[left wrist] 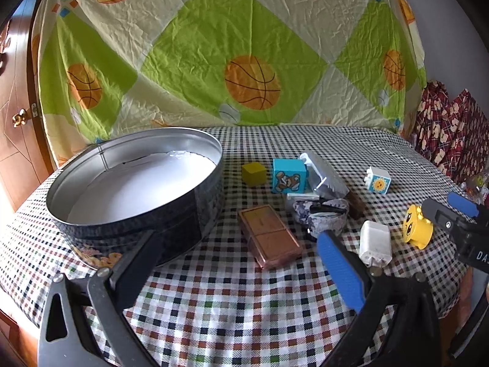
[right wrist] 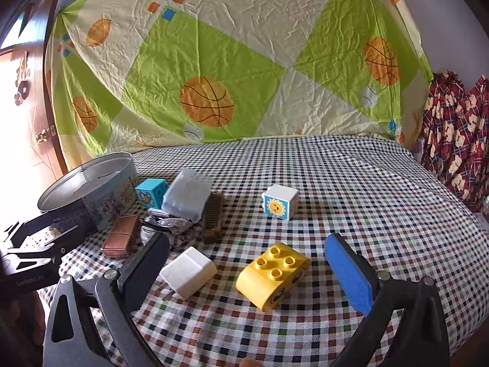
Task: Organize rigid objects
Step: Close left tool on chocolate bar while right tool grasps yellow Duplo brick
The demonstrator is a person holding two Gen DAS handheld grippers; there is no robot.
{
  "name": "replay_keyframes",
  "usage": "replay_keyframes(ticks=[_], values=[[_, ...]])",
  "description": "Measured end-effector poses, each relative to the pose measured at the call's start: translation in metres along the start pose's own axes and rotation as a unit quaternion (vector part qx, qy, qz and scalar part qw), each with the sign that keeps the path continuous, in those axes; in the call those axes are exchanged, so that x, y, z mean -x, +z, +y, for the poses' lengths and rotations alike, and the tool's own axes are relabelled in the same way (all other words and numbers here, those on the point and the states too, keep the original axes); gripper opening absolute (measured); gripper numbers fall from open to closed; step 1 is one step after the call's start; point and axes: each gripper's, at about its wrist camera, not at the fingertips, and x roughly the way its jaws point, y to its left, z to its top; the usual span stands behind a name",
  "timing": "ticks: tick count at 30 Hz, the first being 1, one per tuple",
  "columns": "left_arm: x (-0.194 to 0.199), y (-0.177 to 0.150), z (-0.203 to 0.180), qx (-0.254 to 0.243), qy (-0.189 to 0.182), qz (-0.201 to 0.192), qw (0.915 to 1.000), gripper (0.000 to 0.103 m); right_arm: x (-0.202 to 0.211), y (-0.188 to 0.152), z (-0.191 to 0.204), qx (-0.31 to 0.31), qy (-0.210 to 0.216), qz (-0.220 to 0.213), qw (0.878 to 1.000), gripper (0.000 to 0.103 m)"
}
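Olive cube (left wrist: 253,173) shows only from left; both grippers (left wrist: 241,244) (right wrist: 247,263) gape empty.

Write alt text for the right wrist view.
The open right gripper hovers over a checkered tablecloth, a yellow toy brick and a white block between its fingers. Farther left sits a round metal tin beside clutter.

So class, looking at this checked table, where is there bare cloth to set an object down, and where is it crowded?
Bare cloth: behind and right of the sun block, and the near edge before the yellow brick. The tin is empty too. Crowded: the pile between the tin and the white block.
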Motion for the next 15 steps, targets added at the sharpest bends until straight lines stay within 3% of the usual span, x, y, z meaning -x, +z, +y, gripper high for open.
replay_keyframes(ticks=[4, 6, 9, 15], values=[[-0.014, 0.0, -0.008, -0.005, -0.02, 0.024, 0.9995, 0.1, -0.01, -0.005, -0.01, -0.01, -0.017, 0.01, 1.0, 0.102], [-0.023, 0.001, -0.011, -0.008, -0.023, 0.042, 0.9988, 0.088, -0.015, -0.007, -0.016, -0.015, -0.023, 0.017, 0.999, 0.102], [-0.037, 0.002, -0.015, -0.01, -0.028, 0.064, 0.9975, 0.081, -0.019, -0.008, -0.021, -0.018, -0.029, 0.024, 0.999, 0.102], [-0.057, 0.005, -0.019, -0.014, -0.028, 0.104, 0.994, 0.08, -0.035, -0.006, -0.025, -0.021, -0.031, 0.065, 0.997, 0.102]])
